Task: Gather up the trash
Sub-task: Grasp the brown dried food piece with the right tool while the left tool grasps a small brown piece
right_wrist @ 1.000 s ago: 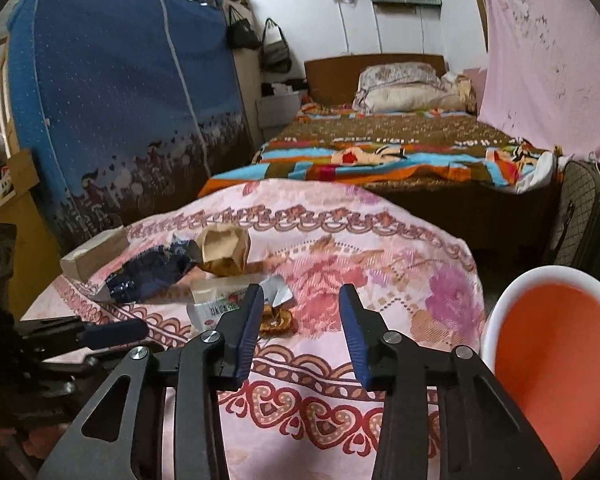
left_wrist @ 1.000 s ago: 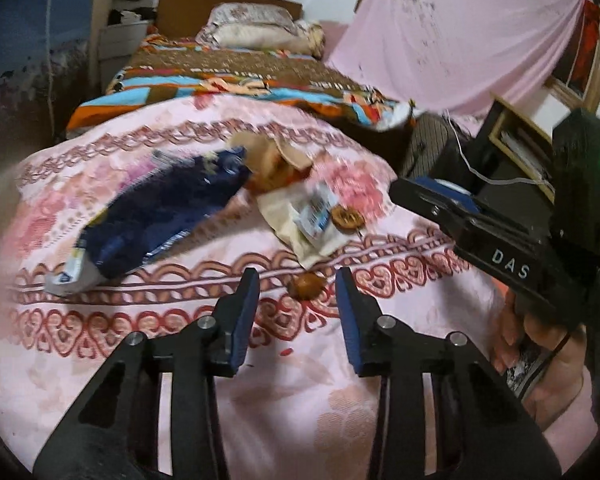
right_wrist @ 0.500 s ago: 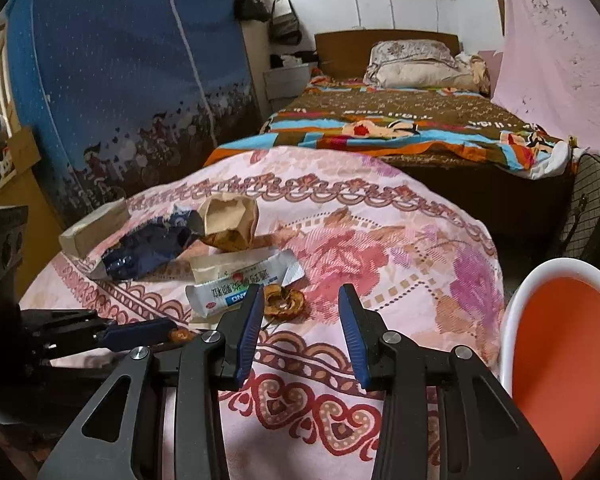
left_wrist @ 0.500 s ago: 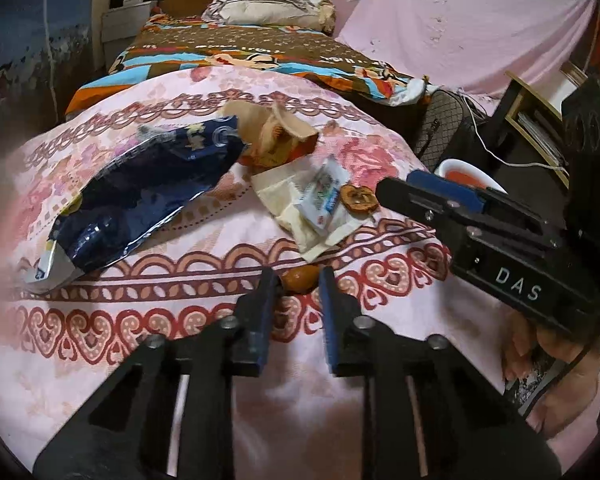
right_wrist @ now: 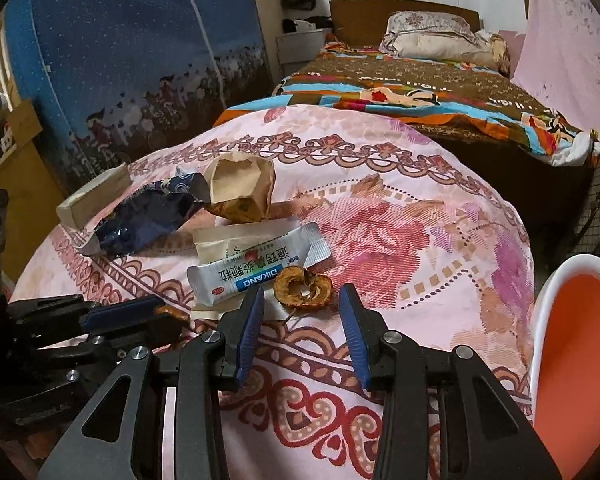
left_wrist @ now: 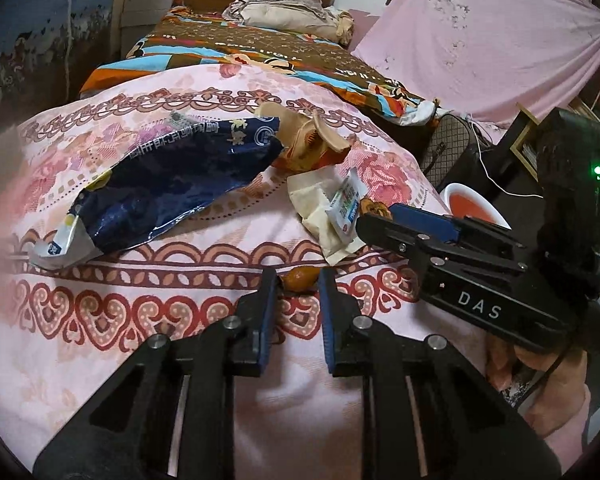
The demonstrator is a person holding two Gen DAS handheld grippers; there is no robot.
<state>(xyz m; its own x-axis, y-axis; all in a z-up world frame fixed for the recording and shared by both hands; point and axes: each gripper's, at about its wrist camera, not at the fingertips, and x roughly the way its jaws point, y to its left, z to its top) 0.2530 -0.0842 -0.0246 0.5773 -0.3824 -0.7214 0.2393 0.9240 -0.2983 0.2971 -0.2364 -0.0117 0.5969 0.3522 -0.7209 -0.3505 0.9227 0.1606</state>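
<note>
Trash lies on a pink patterned bedspread (left_wrist: 100, 312). A small brown scrap (left_wrist: 300, 278) sits pinched between my left gripper's (left_wrist: 298, 282) blue pads, so it is shut on it; the same grip shows in the right wrist view (right_wrist: 168, 314). My right gripper (right_wrist: 300, 294) is open, and a dried brown fruit ring (right_wrist: 303, 288) lies between its fingertips, untouched. The right gripper (left_wrist: 376, 220) reaches in from the right in the left wrist view. Nearby are a white sachet (right_wrist: 252, 268), a beige wrapper (left_wrist: 320, 208), a brown paper bag (right_wrist: 240, 188) and a dark blue foil bag (left_wrist: 172, 184).
An orange bin with a white rim (right_wrist: 548, 292) stands off the bedspread's right edge. A small beige carton (right_wrist: 92, 196) lies at the far left. Behind are a bed with a colourful blanket (right_wrist: 420, 92), a blue wardrobe (right_wrist: 140, 60) and a pink hanging sheet (left_wrist: 480, 40).
My left gripper's jaws have closed from wide apart onto the brown scrap. My right gripper has moved forward and down, bringing the dried fruit ring between its fingertips.
</note>
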